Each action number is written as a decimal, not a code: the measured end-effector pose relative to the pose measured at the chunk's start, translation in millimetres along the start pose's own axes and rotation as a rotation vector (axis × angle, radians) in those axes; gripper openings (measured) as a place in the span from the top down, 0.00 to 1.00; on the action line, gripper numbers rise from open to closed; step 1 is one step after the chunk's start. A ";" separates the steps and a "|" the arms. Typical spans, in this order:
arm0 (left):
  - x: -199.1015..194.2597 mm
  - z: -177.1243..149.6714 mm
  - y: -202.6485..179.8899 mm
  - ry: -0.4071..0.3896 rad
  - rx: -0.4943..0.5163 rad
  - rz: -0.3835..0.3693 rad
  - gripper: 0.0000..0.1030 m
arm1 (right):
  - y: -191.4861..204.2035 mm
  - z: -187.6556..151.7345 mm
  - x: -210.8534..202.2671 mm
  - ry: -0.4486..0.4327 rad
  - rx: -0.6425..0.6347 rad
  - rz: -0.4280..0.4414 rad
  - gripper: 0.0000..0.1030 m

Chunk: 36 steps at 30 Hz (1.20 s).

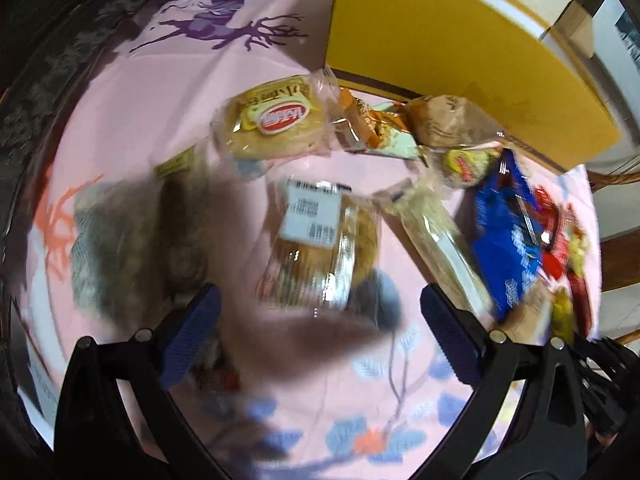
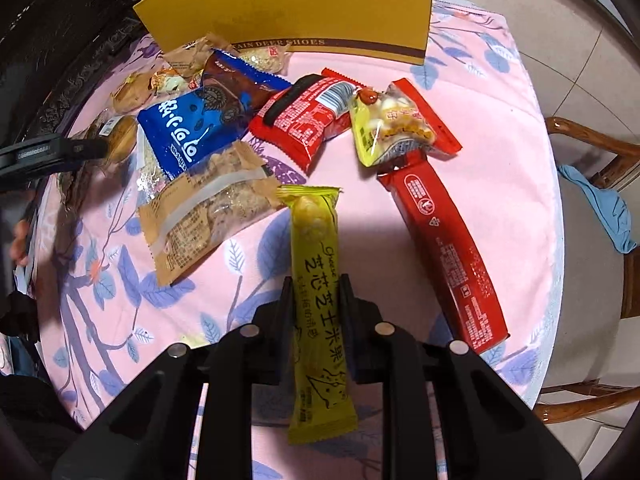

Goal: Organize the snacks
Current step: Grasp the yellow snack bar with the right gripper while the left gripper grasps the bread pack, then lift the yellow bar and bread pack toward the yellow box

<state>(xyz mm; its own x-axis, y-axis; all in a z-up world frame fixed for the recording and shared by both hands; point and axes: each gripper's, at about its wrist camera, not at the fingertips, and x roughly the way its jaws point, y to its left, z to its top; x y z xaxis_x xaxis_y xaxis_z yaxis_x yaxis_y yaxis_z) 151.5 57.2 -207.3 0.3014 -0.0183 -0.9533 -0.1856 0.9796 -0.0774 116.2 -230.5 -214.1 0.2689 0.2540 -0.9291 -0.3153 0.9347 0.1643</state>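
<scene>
Right up against the lens in the right wrist view, the right gripper (image 2: 316,300) points steeply down with its jaws clamped tight on a long yellow snack bar (image 2: 318,312), which runs up the lower middle of the frame. Around it on the pink cloth-covered surface (image 2: 492,152) you can see a long red bar (image 2: 444,256) at right, a red packet (image 2: 308,120) and a blue packet (image 2: 192,128) above, plus a brown wrapped cake (image 2: 208,208) at centre left. A yellow box (image 2: 288,4) stands at the top. The left wrist view is pretty blurry, but the left gripper (image 1: 320,340) also tilts down, jaws spread wide with nothing between them, hovering over a clear-wrapped bread (image 1: 320,248) mid-frame. That view also catches a round cake with a red label (image 1: 276,120) up top, which the right view barely shows.
</scene>
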 end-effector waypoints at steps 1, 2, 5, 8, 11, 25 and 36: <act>5.9 2.6 -1.5 0.013 0.009 0.012 0.02 | 0.1 0.1 0.2 -0.001 0.002 0.000 0.79; 11.6 5.4 -3.2 0.025 0.023 0.033 0.02 | -2.0 -1.2 -1.3 -0.001 0.005 0.000 0.78; 22.7 12.9 -11.9 0.038 0.070 0.095 0.02 | -2.0 -1.4 -2.0 -0.005 0.017 -0.004 0.76; 28.6 15.0 -12.4 0.031 0.054 0.074 0.03 | -1.4 -1.0 -2.6 -0.012 0.015 -0.019 0.76; 22.9 11.4 -12.0 -0.030 0.048 0.072 0.24 | -0.3 -1.4 -2.0 -0.020 0.020 -0.031 0.77; -42.0 -50.8 -29.3 -0.066 0.065 -0.119 0.46 | 21.2 -4.1 -13.7 -0.057 0.018 -0.023 0.80; -59.1 -54.5 -50.1 -0.070 0.093 -0.136 0.46 | 80.6 14.7 -62.9 -0.180 -0.082 0.067 0.80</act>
<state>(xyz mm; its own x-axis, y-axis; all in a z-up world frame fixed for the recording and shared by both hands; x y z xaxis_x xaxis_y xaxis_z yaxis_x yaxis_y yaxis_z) 92.0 -1.7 -163.0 0.3829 -0.1415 -0.9129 -0.0526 0.9833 -0.1744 87.2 -167.5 -137.6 0.4006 0.3617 -0.8418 -0.4093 0.8927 0.1888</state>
